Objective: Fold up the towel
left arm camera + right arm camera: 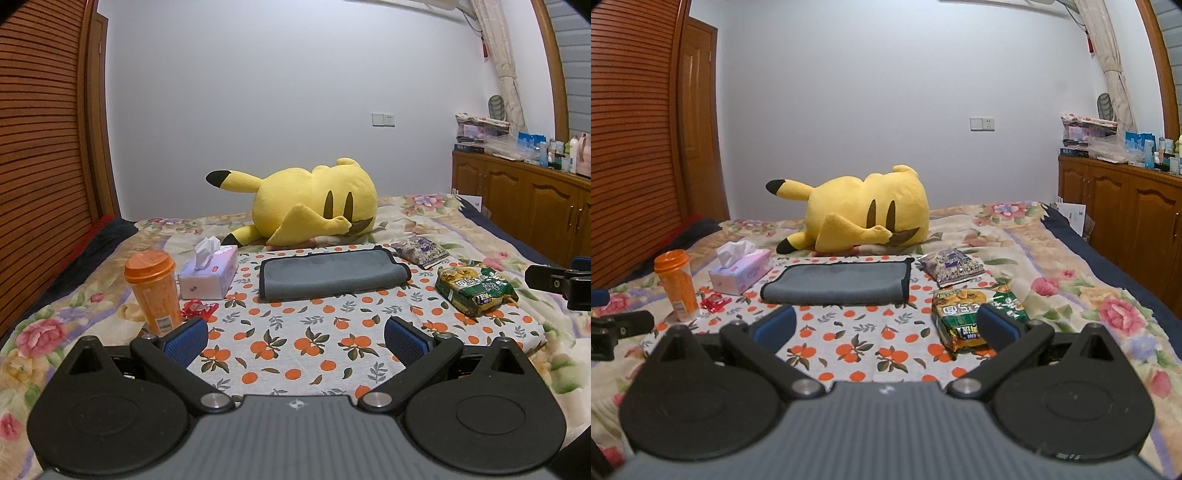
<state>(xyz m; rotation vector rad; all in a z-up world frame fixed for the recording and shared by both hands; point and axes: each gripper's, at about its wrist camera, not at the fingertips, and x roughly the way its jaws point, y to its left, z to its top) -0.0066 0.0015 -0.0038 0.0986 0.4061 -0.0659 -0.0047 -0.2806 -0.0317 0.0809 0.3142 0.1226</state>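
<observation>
A grey towel [332, 274] with dark trim lies folded into a flat rectangle on the orange-print cloth [295, 347], at the cloth's far side. It also shows in the right wrist view [838, 284]. My left gripper [295, 338] is open and empty, held above the cloth's near part, well short of the towel. My right gripper [886, 326] is open and empty too, near the cloth's front right; its right finger stands in front of a green snack bag [971, 317]. The right gripper shows at the far right of the left view [561, 282].
An orange-lidded cup [153, 291], a tissue box [210, 275] and a red wrapper [197, 308] sit left of the towel. A purple packet [421, 249] and the green snack bag [474, 288] lie right. A yellow plush [310, 203] lies behind. Wooden cabinets [524, 203] stand right.
</observation>
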